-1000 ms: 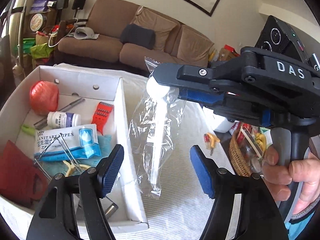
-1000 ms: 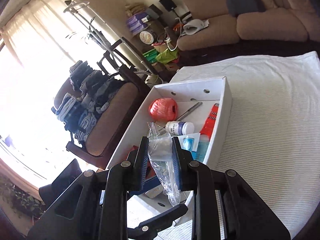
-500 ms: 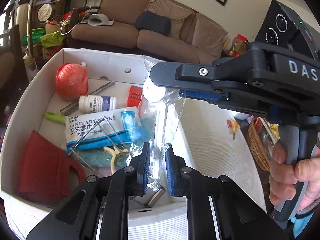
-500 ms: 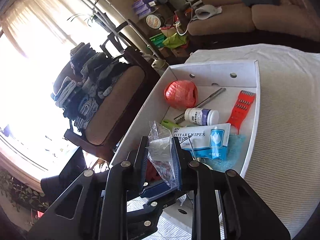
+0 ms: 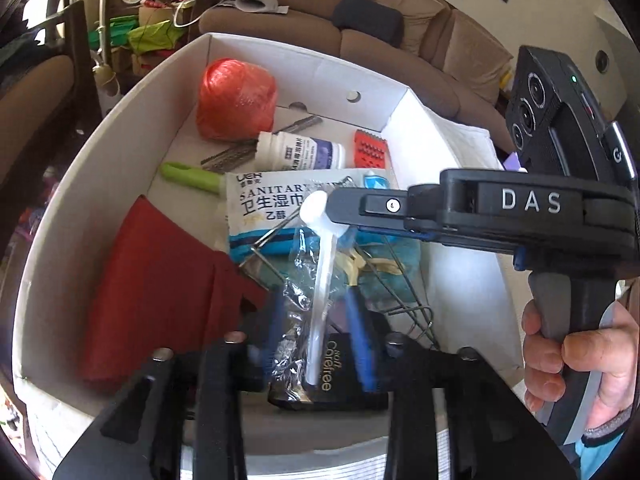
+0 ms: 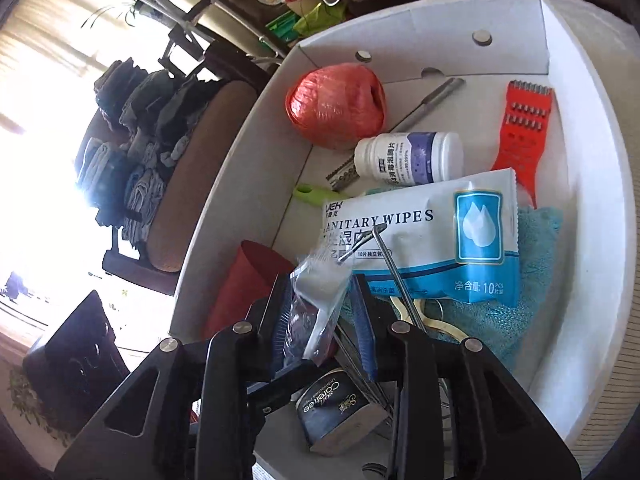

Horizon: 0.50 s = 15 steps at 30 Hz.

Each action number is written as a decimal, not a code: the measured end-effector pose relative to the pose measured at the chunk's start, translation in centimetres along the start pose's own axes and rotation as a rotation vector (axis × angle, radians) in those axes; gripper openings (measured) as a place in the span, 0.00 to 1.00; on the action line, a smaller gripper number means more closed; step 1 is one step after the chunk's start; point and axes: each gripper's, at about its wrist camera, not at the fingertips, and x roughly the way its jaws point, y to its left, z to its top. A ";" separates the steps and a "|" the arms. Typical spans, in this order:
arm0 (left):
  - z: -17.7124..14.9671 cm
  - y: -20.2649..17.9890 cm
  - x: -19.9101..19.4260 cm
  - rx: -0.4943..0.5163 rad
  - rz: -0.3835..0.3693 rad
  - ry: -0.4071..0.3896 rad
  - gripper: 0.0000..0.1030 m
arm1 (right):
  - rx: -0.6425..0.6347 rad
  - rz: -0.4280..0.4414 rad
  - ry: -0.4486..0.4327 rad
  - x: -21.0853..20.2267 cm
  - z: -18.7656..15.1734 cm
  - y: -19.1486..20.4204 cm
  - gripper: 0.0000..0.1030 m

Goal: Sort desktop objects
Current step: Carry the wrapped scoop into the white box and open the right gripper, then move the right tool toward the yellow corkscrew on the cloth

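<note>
A white plastic spoon in a clear bag [image 5: 320,280] hangs over the white cardboard box [image 5: 100,152]. My left gripper [image 5: 316,340] stands with its blue pads apart around the bag's lower end. My right gripper [image 6: 320,312] holds the bag's top [image 6: 316,292], also with a gap between its pads; it shows in the left wrist view [image 5: 360,208] as a black arm. The box holds a red twine ball [image 5: 236,100], a white bottle [image 5: 300,152], a wipes pack [image 6: 420,236], a red comb [image 6: 524,128] and a red cloth [image 5: 160,292].
A black Carefree tin [image 6: 336,412], wire tongs [image 6: 392,264] and a teal cloth [image 6: 532,280] lie in the box's near end. A brown sofa [image 5: 380,32] stands behind. A chair with stacked clothes [image 6: 140,152] is left of the box.
Both grippers have moved with the bagged spoon from beside the box to over its inside. The left gripper closed on the bag's lower end, then its pads parted again.
</note>
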 end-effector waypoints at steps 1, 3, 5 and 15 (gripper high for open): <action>-0.1 0.4 -0.4 -0.020 -0.009 -0.021 0.60 | -0.002 -0.021 0.003 0.2 0.0 0.0 0.30; -0.1 0.8 -0.9 -0.039 -0.042 -0.038 0.60 | -0.010 -0.027 -0.007 0.0 -0.1 -0.2 0.31; -0.1 0.7 -1.0 -0.040 -0.031 -0.033 0.60 | -0.010 -0.025 -0.025 -0.8 -0.1 -0.3 0.37; 0.1 -3.8 -3.3 0.008 -0.044 -0.060 0.91 | -0.088 -0.063 -0.111 -8.0 -0.8 0.7 0.87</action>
